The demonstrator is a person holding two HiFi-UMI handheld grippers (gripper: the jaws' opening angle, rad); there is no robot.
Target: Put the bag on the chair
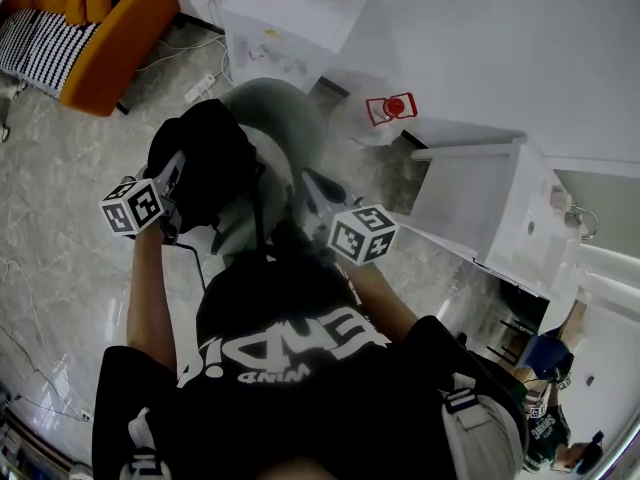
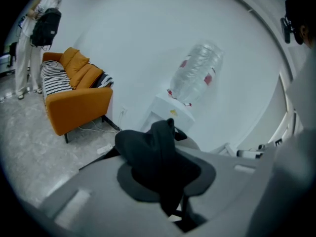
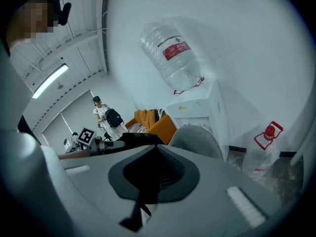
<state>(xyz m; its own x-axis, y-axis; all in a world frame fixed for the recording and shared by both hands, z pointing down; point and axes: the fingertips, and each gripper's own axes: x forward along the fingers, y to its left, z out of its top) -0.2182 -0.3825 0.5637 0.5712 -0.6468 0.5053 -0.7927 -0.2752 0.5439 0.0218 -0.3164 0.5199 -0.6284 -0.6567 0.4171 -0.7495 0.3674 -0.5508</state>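
The black bag hangs over the grey chair in the head view. My left gripper is shut on a bunch of the bag's fabric, which fills the space between its jaws. To the right, my right gripper is shut on a black strap that hangs down between its pads. In the right gripper view the chair's rounded back stands just beyond the jaws, with the bag to its left. The chair's seat is hidden under the bag.
A white water dispenser with its bottle stands behind the chair against the wall. An orange sofa is at the far left, a white cabinet at the right. A power strip and cables lie on the floor. A person stands far off.
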